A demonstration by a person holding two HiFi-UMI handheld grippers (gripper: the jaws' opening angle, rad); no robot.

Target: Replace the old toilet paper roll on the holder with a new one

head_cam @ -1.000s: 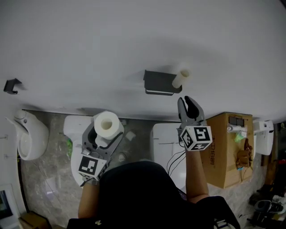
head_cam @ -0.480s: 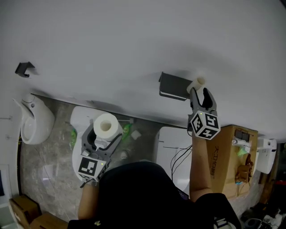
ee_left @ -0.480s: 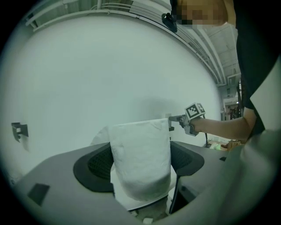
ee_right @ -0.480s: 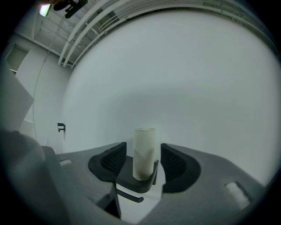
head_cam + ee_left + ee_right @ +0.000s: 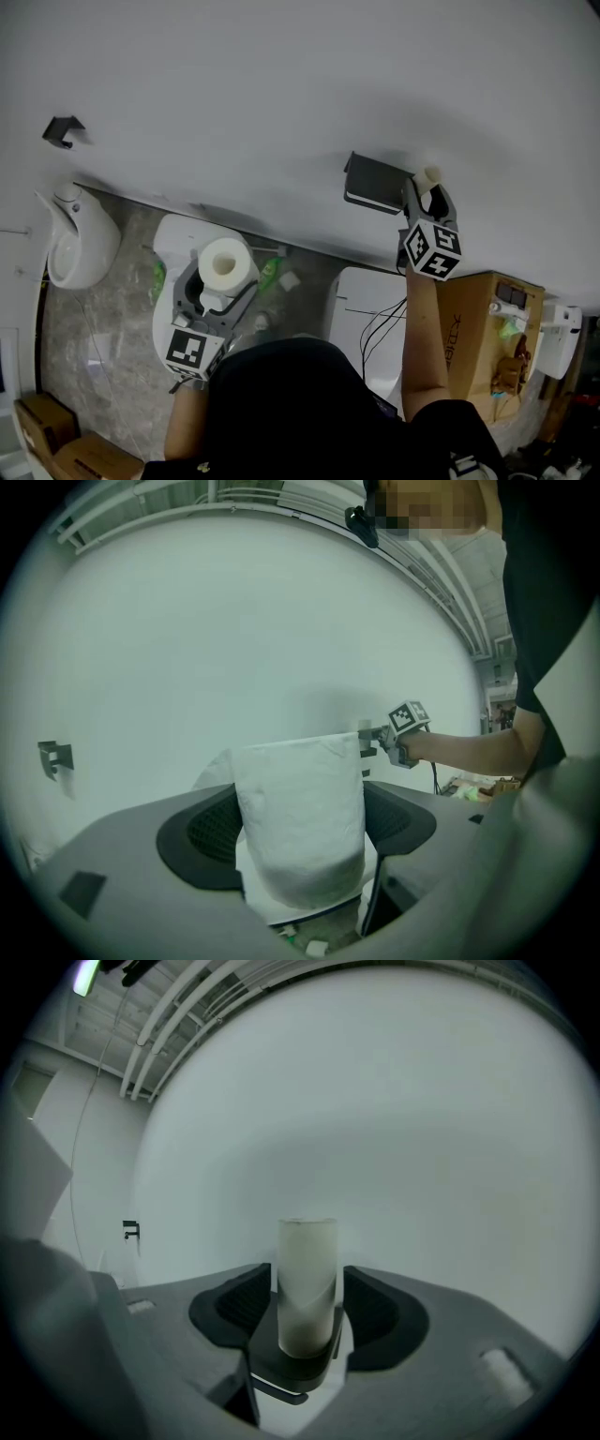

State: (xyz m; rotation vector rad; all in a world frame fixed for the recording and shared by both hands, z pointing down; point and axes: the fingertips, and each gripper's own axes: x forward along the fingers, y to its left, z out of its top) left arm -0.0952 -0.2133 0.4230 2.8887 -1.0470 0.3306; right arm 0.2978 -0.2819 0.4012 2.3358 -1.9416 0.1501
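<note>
Change: the right gripper [image 5: 428, 197] has come up from below the holder [image 5: 373, 183] and now straddles the tube [image 5: 429, 175]. Its jaws have just been opening. The left gripper [image 5: 220, 286] and its roll [image 5: 225, 265] sit much where they were.
Tube: a bare cardboard core on the holder's right end in the head view. In the right gripper view it stands upright between the two jaws.
Right jaws: released, one pad on each side of the tube with a thin gap at either side, so they do not press on it.
Holder: dark and fixed to the white wall [image 5: 234, 94]. In the right gripper view its dark base sits under the tube.
Roll: full and white, held low at the left, well apart from the holder, with its hole facing the head camera.
Left jaws: clenched on the roll, pads against its sides.
Toilet [image 5: 169, 246]: white, below the left gripper.
Fixture [image 5: 82, 253]: white, at the far left by the wall.
Hook [image 5: 63, 129]: dark, on the wall at the upper left.
Box [image 5: 472, 328]: cardboard, on the floor [image 5: 103, 347] just right of the right forearm.
Floor: grey and marbled.
</note>
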